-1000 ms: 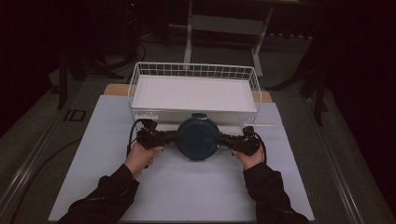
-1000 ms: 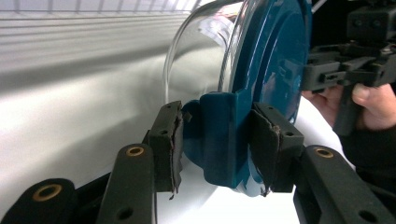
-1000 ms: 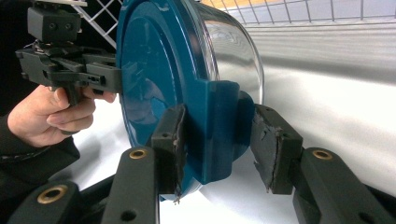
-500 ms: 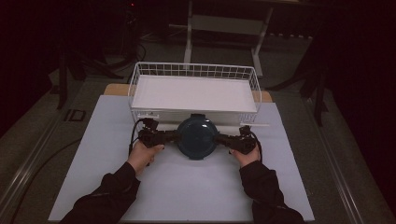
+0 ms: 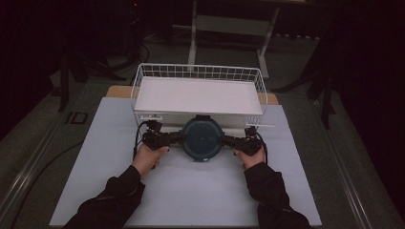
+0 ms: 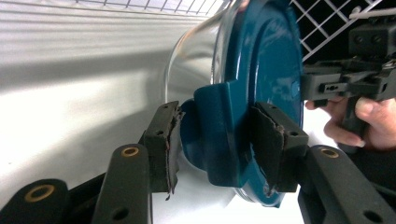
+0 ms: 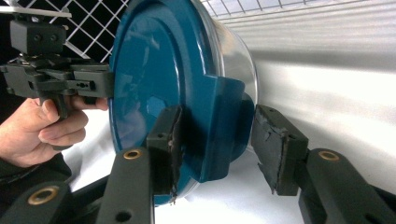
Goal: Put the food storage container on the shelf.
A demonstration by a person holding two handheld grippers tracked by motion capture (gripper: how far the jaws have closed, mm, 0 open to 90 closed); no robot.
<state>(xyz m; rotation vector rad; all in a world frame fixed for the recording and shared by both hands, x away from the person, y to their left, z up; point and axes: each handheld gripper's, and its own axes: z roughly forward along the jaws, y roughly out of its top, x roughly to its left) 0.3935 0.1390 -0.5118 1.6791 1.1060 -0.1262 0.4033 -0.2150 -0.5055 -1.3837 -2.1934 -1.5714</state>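
Observation:
A round glass container with a teal lid [image 5: 202, 138] stands on the white table just in front of the wire basket [image 5: 198, 72]. My left gripper [image 5: 180, 139] is at its left side clip and my right gripper [image 5: 223, 140] at its right one. In the left gripper view the jaws [image 6: 215, 140] have just been opening, but both pads still touch the teal clip [image 6: 219, 130]. In the right gripper view the jaws [image 7: 215, 144] have also just been opening around the other clip [image 7: 219, 126]. One pad [image 7: 170, 140] lies on the lid. The other pad [image 7: 278, 149] stands slightly off the clip.
The white wire basket has a flat white bottom [image 5: 198, 95] and stands at the table's far side. A wooden board edge [image 5: 117, 90] shows behind it. Dark floor and stand legs [image 5: 193, 33] lie beyond. White table surface [image 5: 191, 191] extends between the forearms.
The container and both grippers have shifted slightly away from the person, up against the basket's front. Both hands keep their places at the clips.

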